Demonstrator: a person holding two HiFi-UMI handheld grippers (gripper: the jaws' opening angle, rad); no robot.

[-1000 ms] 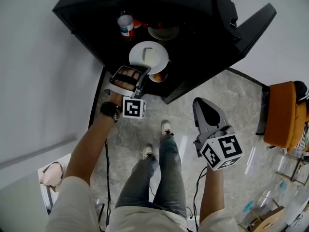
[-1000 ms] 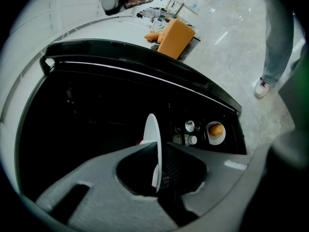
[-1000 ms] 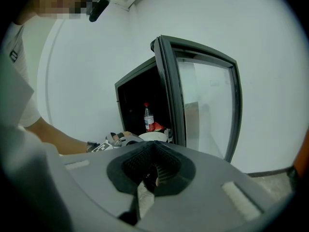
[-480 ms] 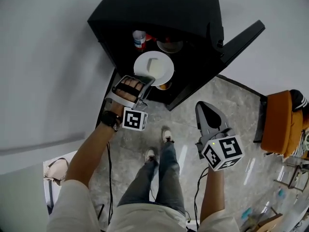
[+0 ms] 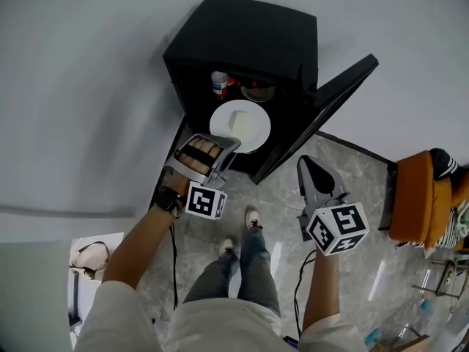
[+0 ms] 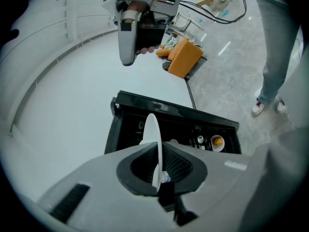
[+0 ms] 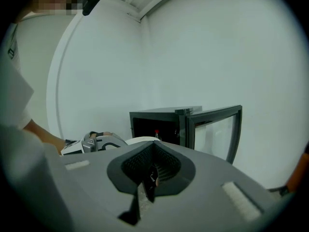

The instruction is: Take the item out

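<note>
Black cabinet point(image 5: 245, 39) stands on the floor at 12 o'clock from the person, front open, with its glass door point(image 5: 333, 97) swung out toward 4 o'clock. An orange seat point(image 5: 412, 196) sits well apart at 3 o'clock. 1 white plate point(image 5: 249, 132) is at the cabinet's mouth, at the 6 o'clock edge of the opening. Can't tell if it is fully clear of the shelf. It lies flat and carries 1 pale block point(image 5: 237, 119) near its middle. The left gripper point(image 5: 227, 147) comes in from 7 o'clock of the plate. Its jaws are narrow and clamped on the plate's near rim, and the left gripper view shows the plate point(image 6: 155, 144) edge-on between the pads. The right gripper point(image 5: 309, 169) hangs at 4 o'clock of the plate, apart from it and just beside the door's lower edge. Its jaws are closed together with nothing between them, as the right gripper view point(image 7: 149, 175) shows. Inside the cabinet, at 12 o'clock of the plate, stand 1 small bottle point(image 5: 219, 83) with red on it and 1 bowl point(image 5: 258, 92) just beside it at 3 o'clock.
</note>
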